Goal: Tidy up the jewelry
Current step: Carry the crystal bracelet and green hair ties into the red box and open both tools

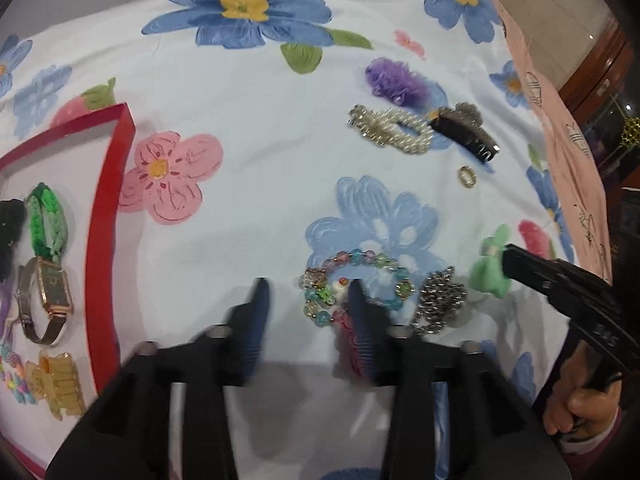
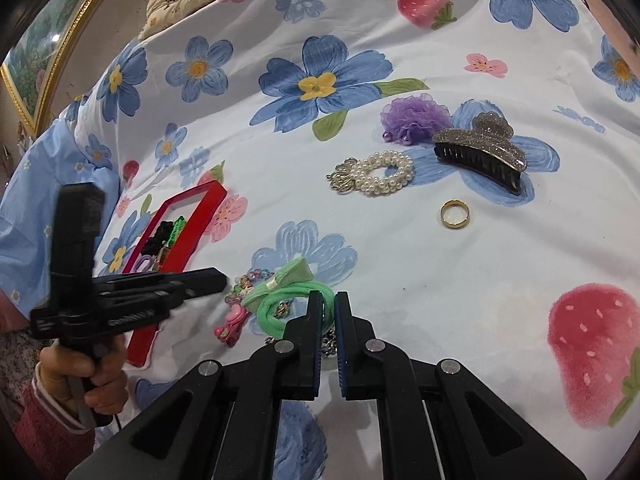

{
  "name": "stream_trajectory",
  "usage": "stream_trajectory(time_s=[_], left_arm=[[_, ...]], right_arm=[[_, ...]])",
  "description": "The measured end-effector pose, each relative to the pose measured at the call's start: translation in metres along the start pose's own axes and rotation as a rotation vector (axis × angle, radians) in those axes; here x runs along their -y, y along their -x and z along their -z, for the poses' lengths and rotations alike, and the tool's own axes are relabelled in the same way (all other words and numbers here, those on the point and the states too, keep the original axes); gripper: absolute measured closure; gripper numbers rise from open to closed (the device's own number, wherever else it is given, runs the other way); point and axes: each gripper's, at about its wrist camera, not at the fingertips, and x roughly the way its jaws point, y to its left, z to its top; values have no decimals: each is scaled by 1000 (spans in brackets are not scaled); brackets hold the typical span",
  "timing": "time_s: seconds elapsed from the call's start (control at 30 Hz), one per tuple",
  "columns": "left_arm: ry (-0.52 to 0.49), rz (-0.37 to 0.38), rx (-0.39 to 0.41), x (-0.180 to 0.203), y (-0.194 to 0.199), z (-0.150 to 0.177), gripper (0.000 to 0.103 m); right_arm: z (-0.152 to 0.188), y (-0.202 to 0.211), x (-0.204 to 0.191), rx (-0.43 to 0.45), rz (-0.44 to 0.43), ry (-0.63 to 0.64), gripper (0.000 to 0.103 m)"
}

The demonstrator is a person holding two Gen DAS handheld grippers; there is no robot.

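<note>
Pinching the green elastic hair tie with a bow at lower centre, the right gripper risks dragging the silver chain beneath; the left gripper hangs spread, empty, over the multicoloured beaded bracelet, right of the red tray

A: what's the rig look like? The left claw is matte black plastic, with two long fingers lined in ribbed blue pads and round silver screws on the linkage arms lower in the frame.

B: the right claw is built the same, black with blue pads and silver pivot bolts. At lower left of the right view, the hand wears a dark pink knit sleeve with a pale striped cuff.
</note>
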Motion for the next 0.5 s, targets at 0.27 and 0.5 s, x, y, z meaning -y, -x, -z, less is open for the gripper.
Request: stream_trajectory(time_s=[0.27,0.5], left_arm=[[-53,9,-3,7,-17,-9,96],[-76,-2,63,16,4,-9,97]], right_arm=[[0,1,4,8,-7,-16,97],[-2,3,7,18,-16,-31,97]])
